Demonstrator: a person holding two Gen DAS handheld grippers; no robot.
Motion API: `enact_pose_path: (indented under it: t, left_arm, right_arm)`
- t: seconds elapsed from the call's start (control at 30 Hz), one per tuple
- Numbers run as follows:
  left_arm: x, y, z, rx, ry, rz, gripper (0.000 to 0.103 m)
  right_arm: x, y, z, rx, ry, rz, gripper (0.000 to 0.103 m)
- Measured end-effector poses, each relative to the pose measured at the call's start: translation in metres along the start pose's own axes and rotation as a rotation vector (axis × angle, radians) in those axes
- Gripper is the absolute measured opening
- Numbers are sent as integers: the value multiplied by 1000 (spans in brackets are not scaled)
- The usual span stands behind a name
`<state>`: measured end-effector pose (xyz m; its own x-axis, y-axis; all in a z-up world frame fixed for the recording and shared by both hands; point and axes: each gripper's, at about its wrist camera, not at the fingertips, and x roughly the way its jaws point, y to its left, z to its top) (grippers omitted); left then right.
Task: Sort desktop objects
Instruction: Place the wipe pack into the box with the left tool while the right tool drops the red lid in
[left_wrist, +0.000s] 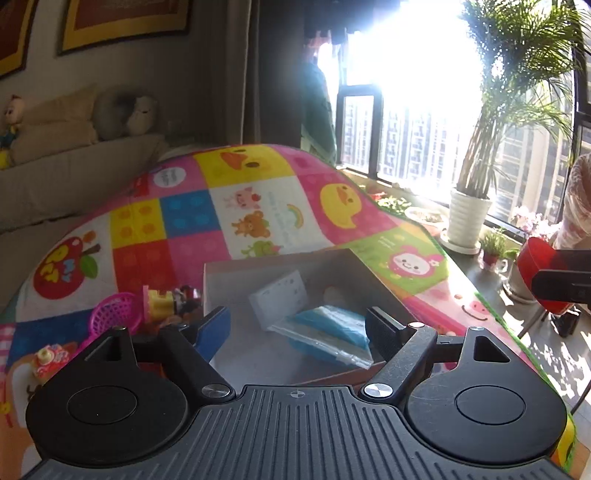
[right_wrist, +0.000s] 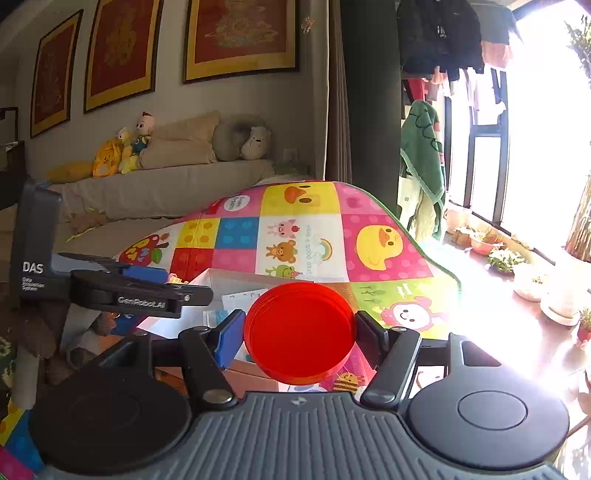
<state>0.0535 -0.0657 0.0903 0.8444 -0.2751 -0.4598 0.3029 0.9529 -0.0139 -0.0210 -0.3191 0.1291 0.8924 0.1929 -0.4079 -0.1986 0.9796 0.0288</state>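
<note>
Right gripper (right_wrist: 299, 334) clamps red lid (right_wrist: 299, 332).

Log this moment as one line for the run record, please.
left gripper: open, empty, above box | right gripper: shut on red lid, lifted | blue packet: in box

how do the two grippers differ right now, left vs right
The left gripper holds nothing, while the right gripper is clamped on a red round lid. The left gripper hangs above the open cardboard box; the right gripper hangs by that box's right side, over the colourful mat. Both have one blue pad and one black pad.
</note>
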Motion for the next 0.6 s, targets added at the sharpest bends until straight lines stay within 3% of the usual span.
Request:
enact_pose_path:
  t: [0.2,0.4,0.6]
  left_arm:
    - [-25,35,-40,-18,33,101,92]
    - [-38,58,-63,-70,61,132,95]
    - [-44,70,-77,-104,82,134,95]
  right_arm:
    - [41,15,5,41,64,64,65]
    - [110,46,17,74,193,174,65]
    - [181,61,3,102,335,138,64]
